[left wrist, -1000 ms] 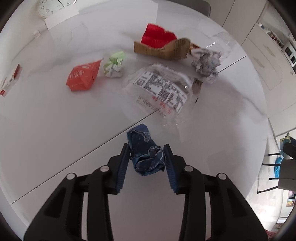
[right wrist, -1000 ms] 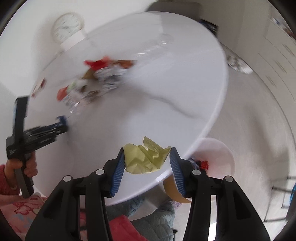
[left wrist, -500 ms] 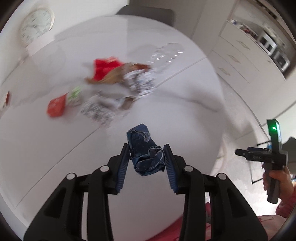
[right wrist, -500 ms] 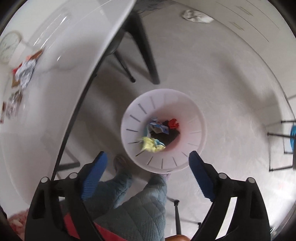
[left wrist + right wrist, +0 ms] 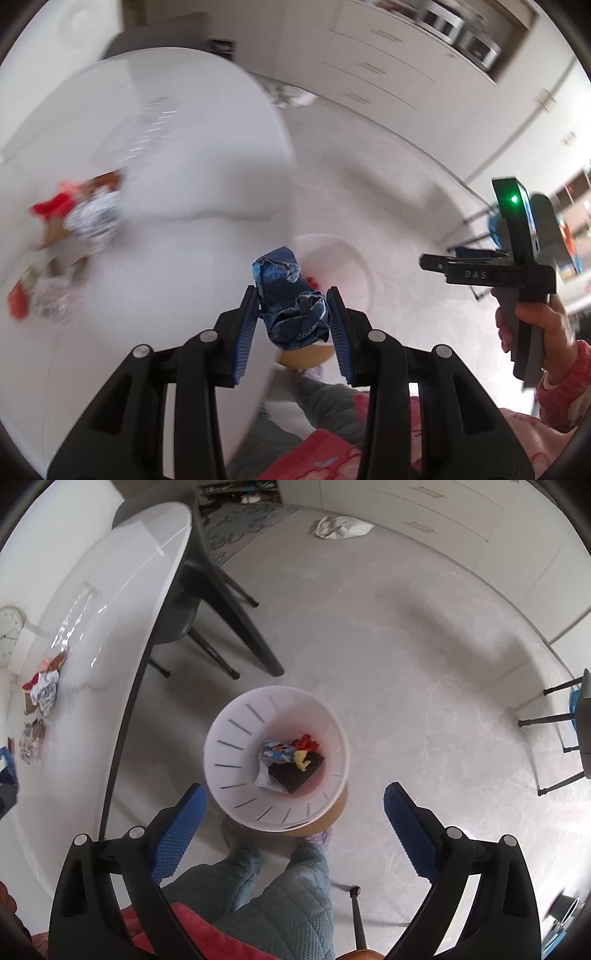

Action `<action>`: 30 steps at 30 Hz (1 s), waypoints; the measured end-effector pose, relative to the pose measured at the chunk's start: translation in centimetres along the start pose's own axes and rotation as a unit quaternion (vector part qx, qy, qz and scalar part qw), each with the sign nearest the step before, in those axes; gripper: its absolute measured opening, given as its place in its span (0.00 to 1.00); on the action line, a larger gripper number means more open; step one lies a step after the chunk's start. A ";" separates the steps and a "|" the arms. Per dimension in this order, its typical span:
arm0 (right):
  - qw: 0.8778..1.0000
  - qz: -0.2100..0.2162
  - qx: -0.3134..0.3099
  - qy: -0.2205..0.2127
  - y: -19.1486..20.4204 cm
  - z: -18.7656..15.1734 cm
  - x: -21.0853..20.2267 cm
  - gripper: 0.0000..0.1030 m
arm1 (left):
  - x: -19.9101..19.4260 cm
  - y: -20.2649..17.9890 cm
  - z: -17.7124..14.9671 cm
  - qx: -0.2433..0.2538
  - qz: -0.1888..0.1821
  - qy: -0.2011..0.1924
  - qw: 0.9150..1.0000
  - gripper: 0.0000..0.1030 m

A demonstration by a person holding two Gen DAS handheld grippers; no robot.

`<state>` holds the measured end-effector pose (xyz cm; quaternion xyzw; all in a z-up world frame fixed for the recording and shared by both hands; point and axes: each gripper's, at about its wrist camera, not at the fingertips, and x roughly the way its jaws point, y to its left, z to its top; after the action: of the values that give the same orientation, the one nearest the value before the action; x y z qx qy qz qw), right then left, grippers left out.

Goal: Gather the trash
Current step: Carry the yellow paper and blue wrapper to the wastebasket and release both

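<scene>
My left gripper (image 5: 291, 314) is shut on a crumpled dark blue wrapper (image 5: 290, 301), held over the edge of the white round table (image 5: 184, 184). Beyond it the white trash bin (image 5: 343, 266) shows on the floor. My right gripper (image 5: 295, 812) is open and empty, held high above the white bin (image 5: 236, 753). The bin holds a yellow scrap (image 5: 301, 760), a red scrap, a blue-white wrapper and a dark piece. Blurred trash (image 5: 85, 218) remains on the table's left; it also shows in the right wrist view (image 5: 42, 686).
The right gripper's body (image 5: 513, 266) and hand show at the right in the left wrist view. A dark chair (image 5: 207, 590) stands by the table. My legs (image 5: 273, 882) are below the bin. A crumpled white cloth (image 5: 340, 526) lies on the far floor. A stool (image 5: 565, 716) stands right.
My left gripper swung right off the table toward the bin, still holding the blue wrapper. The right gripper released the yellow scrap, which now lies in the bin, and stays open above it.
</scene>
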<state>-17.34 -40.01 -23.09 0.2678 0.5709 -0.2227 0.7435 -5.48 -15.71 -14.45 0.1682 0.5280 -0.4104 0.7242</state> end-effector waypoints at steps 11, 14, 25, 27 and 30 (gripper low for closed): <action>0.999 0.012 0.030 -0.018 -4.2 -0.9 -1.7 0.93 | 6.3 -7.3 3.0 0.053 -0.032 0.045 0.997 0.62; 0.999 0.017 0.031 -0.022 -4.3 -0.9 -1.9 0.93 | 6.0 -7.7 3.0 0.052 -0.026 0.034 0.998 0.86; 0.999 0.020 -0.001 -0.034 -1.8 -0.5 -2.4 0.93 | 2.7 -6.6 2.5 0.040 -0.001 -0.017 0.999 0.92; 0.999 0.022 -0.010 -0.034 -1.0 -0.4 -2.5 0.93 | 2.2 -6.1 2.5 0.032 0.001 -0.022 0.999 0.92; 0.999 0.022 -0.020 -0.033 -0.1 -0.2 -2.4 0.93 | 1.8 -5.6 2.2 0.024 0.004 -0.023 0.999 0.92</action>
<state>-18.15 -39.88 -20.78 0.2581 0.5443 -0.2036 0.7718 -8.17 -21.34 -14.15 0.1781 0.5010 -0.4237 0.7334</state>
